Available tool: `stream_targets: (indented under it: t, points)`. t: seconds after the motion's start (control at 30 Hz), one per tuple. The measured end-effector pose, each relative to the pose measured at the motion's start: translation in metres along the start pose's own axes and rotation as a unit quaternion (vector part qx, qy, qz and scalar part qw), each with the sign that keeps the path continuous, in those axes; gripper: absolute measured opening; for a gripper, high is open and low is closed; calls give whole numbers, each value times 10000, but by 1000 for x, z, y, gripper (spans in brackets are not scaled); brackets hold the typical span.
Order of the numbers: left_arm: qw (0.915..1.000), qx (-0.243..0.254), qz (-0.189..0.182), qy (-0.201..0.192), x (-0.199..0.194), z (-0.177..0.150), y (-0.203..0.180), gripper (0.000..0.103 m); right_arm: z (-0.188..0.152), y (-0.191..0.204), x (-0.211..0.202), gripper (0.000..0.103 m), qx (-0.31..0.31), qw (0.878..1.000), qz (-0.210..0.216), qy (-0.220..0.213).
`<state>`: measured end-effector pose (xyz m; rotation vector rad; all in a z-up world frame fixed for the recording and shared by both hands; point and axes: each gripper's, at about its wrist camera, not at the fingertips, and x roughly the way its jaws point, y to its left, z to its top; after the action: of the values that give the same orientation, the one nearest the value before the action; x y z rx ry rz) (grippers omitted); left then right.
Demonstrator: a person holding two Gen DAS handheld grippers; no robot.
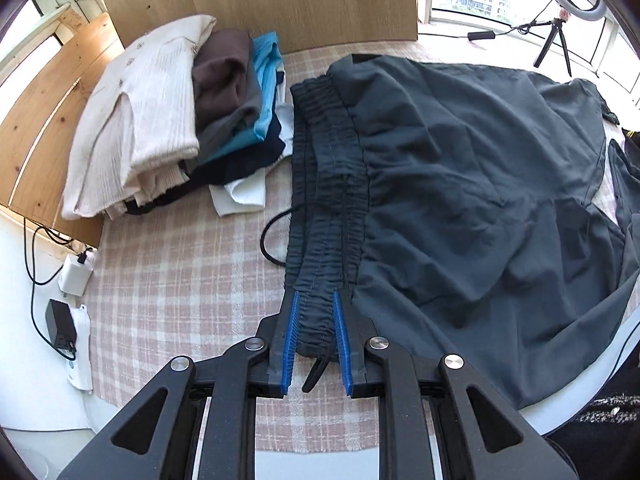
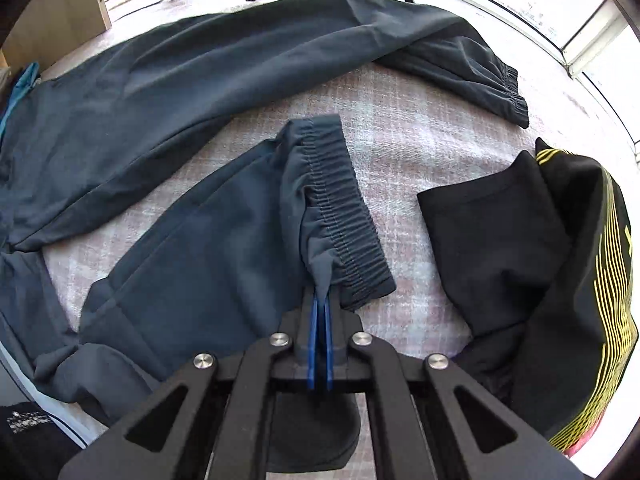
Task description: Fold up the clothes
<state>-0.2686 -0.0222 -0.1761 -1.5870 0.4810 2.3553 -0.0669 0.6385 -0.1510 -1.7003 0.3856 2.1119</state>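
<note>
- Left wrist view: the left hand-held gripper [image 1: 316, 312] sits at 6 o'clock, its blue pads partly apart, with the near end of the elastic waistband [image 1: 328, 184] of the dark grey trousers [image 1: 480, 184] lying between them; whether the pads press it I cannot tell.
- The trousers spread toward 3 o'clock over the pink checked cloth [image 1: 180, 280].
- A stack of folded clothes [image 1: 168, 120] lies at 10 o'clock, just beside the waistband.
- A tripod [image 1: 556, 40] stands at 1 o'clock.
- Right wrist view: the right hand-held gripper [image 2: 320, 300] at 6 o'clock is closed tight, pinching a fold of trouser fabric just beside the ribbed cuff [image 2: 344, 208].
- The other leg [image 2: 280, 48] arcs from 9 to 2 o'clock.
- A black garment with yellow stripes [image 2: 560, 280] lies at 3 o'clock, apart from the cuff.
</note>
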Motion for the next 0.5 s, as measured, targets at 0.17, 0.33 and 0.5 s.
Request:
stream_targets:
  t: [0.17,0.33,0.5]
  points:
    - [9997,-20,-86,225,28,-22,3,22,-46,-39,-81,3,1012,9931,-18,-597]
    - [9996,59,-186,196,36,-19,-1,22,-79,-67,-124,8,998,9916,-201,-795]
    - [9997,97,-169,178,36,-16,-6,22,-71,-56,-84,11,711,9954,-564,-299]
